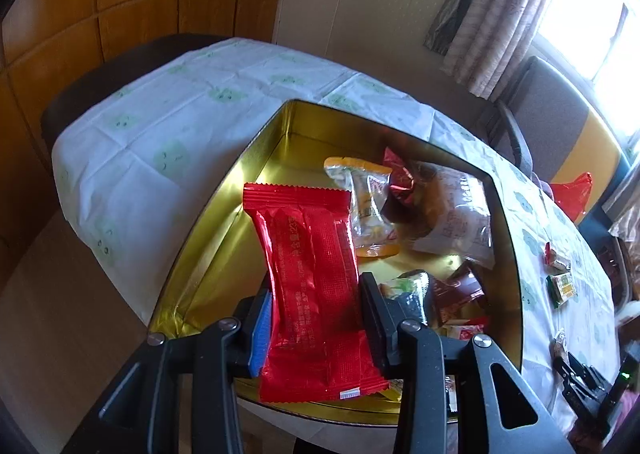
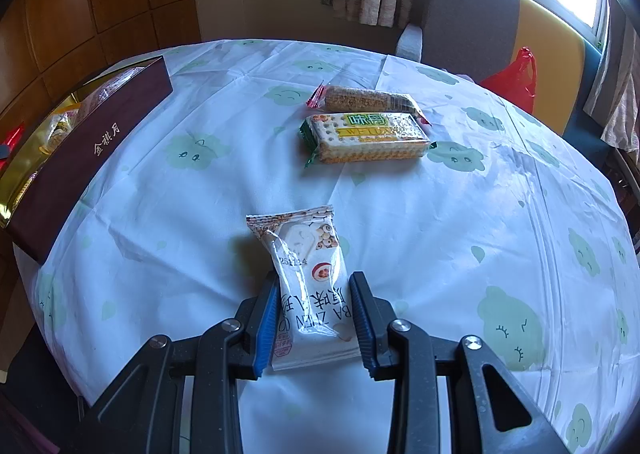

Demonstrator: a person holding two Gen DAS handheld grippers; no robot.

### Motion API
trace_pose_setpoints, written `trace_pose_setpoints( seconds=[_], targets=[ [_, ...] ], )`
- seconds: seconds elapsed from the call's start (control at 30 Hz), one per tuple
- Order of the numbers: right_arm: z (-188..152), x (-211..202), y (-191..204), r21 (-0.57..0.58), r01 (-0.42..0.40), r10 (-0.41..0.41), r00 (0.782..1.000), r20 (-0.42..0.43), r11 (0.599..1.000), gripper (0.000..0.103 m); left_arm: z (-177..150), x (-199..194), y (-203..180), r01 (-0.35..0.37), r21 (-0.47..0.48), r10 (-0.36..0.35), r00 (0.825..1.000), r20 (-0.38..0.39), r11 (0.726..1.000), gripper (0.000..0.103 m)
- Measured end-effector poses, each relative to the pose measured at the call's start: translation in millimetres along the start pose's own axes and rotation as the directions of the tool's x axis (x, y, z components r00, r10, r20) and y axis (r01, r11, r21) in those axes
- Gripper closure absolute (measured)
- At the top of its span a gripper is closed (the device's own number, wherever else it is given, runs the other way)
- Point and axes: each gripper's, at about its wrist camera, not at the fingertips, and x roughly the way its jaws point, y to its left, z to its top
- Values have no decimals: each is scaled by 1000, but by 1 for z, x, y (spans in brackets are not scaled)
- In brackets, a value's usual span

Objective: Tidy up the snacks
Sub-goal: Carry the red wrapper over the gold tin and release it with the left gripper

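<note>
My left gripper (image 1: pixel 316 290) is shut on a red snack packet (image 1: pixel 312 286) and holds it over the open gold-lined tin box (image 1: pixel 224 206). Several snack packets lie in the box, among them a clear orange-edged packet (image 1: pixel 368 206) and a white packet (image 1: pixel 460 214). My right gripper (image 2: pixel 314 286) is shut on a white snack packet (image 2: pixel 308 274) low over the table. A green cracker pack (image 2: pixel 366 138) and a grain bar (image 2: pixel 364 100) lie further back on the tablecloth. The box shows at the left of the right wrist view (image 2: pixel 80 150).
The round table has a white cloth with green cloud faces (image 2: pixel 480 214). Chairs (image 2: pixel 472 14) and a red plastic bag (image 2: pixel 516 78) stand beyond the table by the window. Small snacks (image 1: pixel 560 286) lie on the cloth right of the box. Wooden cabinets (image 1: pixel 80 14) stand behind.
</note>
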Motion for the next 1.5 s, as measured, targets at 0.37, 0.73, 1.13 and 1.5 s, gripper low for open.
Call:
trace_pose_setpoints(
  seconds=[0.37, 0.73, 1.13, 1.5],
  targets=[
    [1, 1, 1, 8, 8, -8, 1000, -3, 1000, 68, -17, 34, -19, 1, 62, 4, 997, -81, 998, 59],
    [2, 1, 0, 6, 15, -15, 1000, -11, 1000, 68, -23, 13, -32, -125, 98, 123, 992, 22, 987, 57],
    [7, 1, 3, 25, 8, -7, 999, -50, 1000, 69, -28, -4, -57, -102, 175, 89, 993, 79, 979, 56],
    [25, -12, 42, 24, -156, 157, 986, -51, 988, 69, -31, -4, -59, -103, 179, 89, 992, 85, 978, 56]
  ],
)
